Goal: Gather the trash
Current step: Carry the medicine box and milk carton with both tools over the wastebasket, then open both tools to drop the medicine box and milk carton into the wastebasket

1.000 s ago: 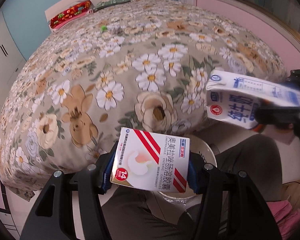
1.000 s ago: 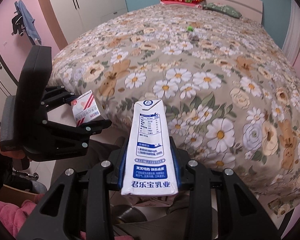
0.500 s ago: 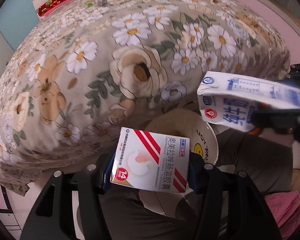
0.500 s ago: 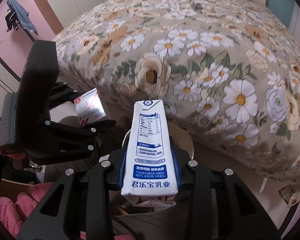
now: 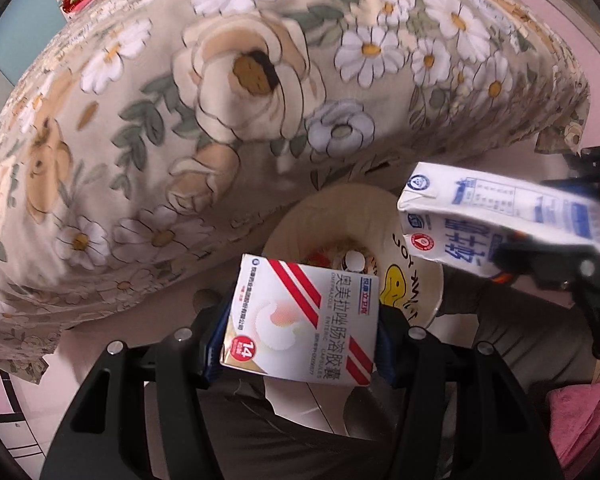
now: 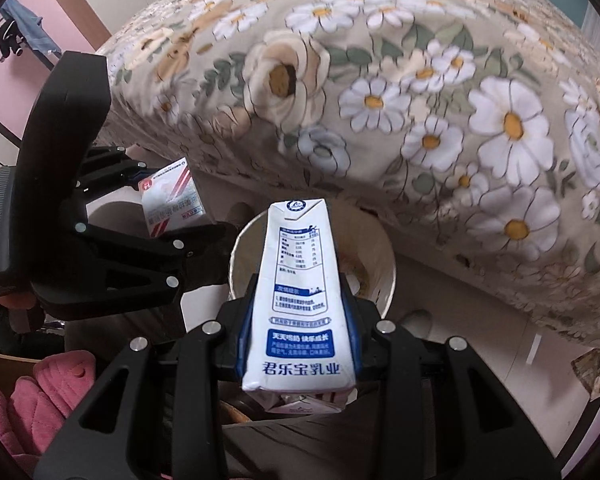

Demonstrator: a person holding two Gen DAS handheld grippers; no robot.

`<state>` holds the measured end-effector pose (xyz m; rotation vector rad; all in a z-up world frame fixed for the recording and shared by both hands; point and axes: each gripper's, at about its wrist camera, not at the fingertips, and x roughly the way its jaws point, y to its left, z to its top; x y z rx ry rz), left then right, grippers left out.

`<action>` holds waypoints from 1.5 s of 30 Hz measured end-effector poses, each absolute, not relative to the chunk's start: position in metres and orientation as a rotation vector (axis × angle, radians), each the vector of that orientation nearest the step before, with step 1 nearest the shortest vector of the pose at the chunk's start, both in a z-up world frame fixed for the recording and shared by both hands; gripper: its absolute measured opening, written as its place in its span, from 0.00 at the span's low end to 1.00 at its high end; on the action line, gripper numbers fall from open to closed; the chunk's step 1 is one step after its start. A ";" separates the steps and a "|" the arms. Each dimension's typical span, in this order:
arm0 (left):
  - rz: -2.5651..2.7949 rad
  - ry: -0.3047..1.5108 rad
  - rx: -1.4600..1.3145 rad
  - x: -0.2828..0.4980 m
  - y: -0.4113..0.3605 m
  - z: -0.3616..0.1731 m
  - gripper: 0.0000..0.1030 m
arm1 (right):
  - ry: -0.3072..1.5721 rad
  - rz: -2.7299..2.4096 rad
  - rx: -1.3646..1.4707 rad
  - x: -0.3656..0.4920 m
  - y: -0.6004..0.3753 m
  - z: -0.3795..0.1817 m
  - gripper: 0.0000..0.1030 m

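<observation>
Left wrist view: left gripper (image 5: 300, 338) clamped on a white medicine box (image 5: 300, 320) with red stripes, pads pressing both short sides, box held above the near rim of a cream waste bin (image 5: 416, 276) with a yellow smiley print. Bin sits on the floor just beside the flowered bedspread (image 5: 240, 80). At right, the right gripper (image 5: 556, 236) grips a white and blue milk carton (image 5: 500, 220), top end pointing left over the bin. Right wrist view: right gripper (image 6: 298, 338) clenched on the milk carton (image 6: 298, 300), carton standing up between the pads, right over the bin (image 6: 384, 248) opening. At left, the left gripper (image 6: 168, 216) holds the medicine box (image 6: 172, 204), just left of the bin. Bedspread (image 6: 380, 80) fills the far side.
</observation>
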<state>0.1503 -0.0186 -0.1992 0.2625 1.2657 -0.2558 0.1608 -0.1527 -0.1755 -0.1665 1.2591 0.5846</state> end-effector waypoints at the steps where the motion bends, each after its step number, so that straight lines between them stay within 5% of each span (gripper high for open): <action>1: -0.256 1.274 0.263 0.153 -0.019 -0.204 0.58 | 1.271 0.585 -0.163 0.162 -0.153 -0.181 0.36; 45: -0.245 1.605 0.121 0.206 -0.021 -0.381 0.58 | 1.642 0.508 -0.167 0.205 -0.130 -0.370 0.36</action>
